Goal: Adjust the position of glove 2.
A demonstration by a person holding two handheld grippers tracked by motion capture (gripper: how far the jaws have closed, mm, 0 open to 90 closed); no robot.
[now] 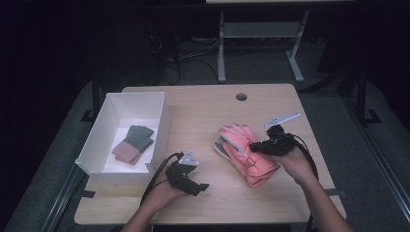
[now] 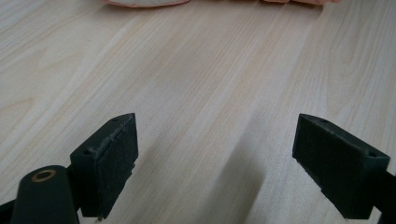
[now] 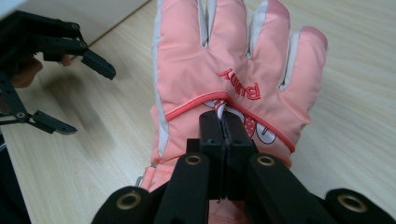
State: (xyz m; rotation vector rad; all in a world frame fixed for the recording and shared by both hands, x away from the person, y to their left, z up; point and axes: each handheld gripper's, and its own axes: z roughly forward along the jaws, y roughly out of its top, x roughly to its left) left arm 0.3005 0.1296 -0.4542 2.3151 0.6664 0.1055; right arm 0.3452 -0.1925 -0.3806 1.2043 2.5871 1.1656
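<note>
A pink padded glove (image 1: 244, 150) with white trim lies on the wooden table (image 1: 203, 116), right of centre. My right gripper (image 1: 254, 146) rests on it, jaws shut and pinching a fold of the glove's (image 3: 224, 60) back fabric; in the right gripper view the right gripper (image 3: 223, 122) nips the fabric just below the red lettering. My left gripper (image 1: 203, 186) sits low near the table's front, left of the glove, with jaws wide apart and nothing between them. In the left gripper view the left gripper (image 2: 215, 154) hovers over bare wood, and the glove's (image 2: 144, 2) edge shows at the top.
A white open box (image 1: 109, 159) stands at the table's left, holding a pair of grey and pink socks (image 1: 133, 144). A round cable hole (image 1: 241, 96) sits near the far edge. A desk frame (image 1: 261, 34) and cables lie on the floor beyond.
</note>
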